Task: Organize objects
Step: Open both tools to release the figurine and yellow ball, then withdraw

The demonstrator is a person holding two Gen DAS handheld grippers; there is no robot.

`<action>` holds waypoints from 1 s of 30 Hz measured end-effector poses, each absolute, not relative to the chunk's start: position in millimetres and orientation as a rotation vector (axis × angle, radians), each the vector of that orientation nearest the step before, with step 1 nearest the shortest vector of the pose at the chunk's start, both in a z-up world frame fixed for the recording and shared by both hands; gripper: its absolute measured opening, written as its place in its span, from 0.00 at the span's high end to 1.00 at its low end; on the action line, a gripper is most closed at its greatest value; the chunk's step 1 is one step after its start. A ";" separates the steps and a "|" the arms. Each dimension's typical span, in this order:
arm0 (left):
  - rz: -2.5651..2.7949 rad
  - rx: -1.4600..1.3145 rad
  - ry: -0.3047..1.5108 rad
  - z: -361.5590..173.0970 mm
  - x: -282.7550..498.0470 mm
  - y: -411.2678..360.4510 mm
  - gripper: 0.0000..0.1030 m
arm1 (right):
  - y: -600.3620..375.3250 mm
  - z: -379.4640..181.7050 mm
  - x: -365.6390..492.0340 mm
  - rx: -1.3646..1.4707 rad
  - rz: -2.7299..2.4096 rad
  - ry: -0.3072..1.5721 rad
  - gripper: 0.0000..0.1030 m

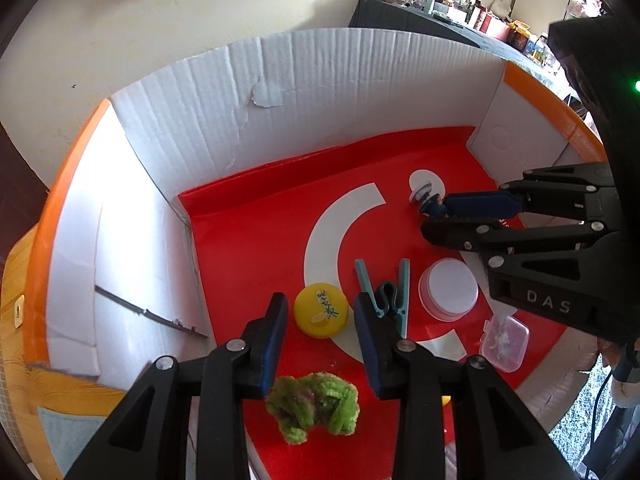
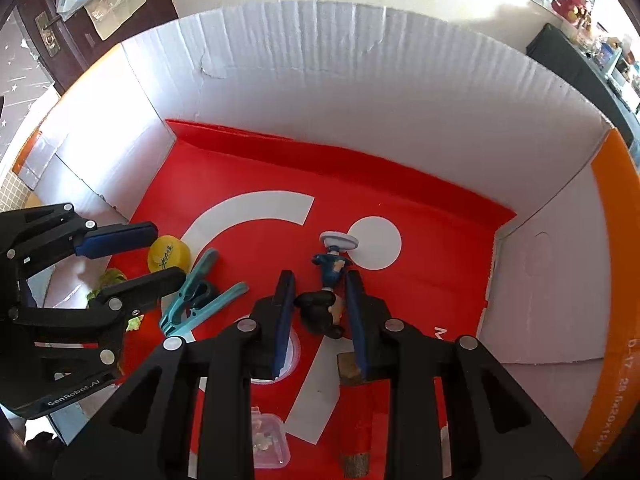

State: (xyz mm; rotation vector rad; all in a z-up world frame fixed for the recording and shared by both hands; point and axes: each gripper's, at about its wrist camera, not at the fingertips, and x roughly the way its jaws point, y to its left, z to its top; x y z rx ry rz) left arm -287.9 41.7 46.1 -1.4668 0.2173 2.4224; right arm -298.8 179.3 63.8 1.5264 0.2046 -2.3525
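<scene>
Since everything loose sits on the red floor (image 1: 248, 240) of one open cardboard box (image 1: 320, 80), the box looks like the collection bin and both tongs are working inside it.

Far left: green fuzzy bundle (image 1: 314, 408), lying right below the left tongs (image 1: 320, 328). Those are parted, nothing between the pads, hanging over the gap between the yellow cap (image 1: 320, 312) and the teal clip (image 1: 386, 292). Cap lies flat, printed side up; the clip lies on its side, touching the inner blade in the left wrist view. My read: the left tongs have let something go or are lining up a pick. Can't say which.

Centre-right: pink-and-white round tin (image 1: 448, 290), flat, beside the clip. Clear small case (image 1: 505, 342) near the front wall.

Right: small figurine (image 2: 330, 280) lies on its side, white base pointing at the white dot. Right tongs (image 2: 320, 312) are narrow, blades either side of its dark head. Left blade seems to touch, right contact unclear, so I won't call it a grip. Straddling head-on suits a pick or a set-down.
</scene>
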 end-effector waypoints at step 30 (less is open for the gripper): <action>2.627 -1.146 0.115 117.8 -199.0 9.5 0.38 | 173.7 146.3 -216.1 1.195 -2.536 0.227 0.32</action>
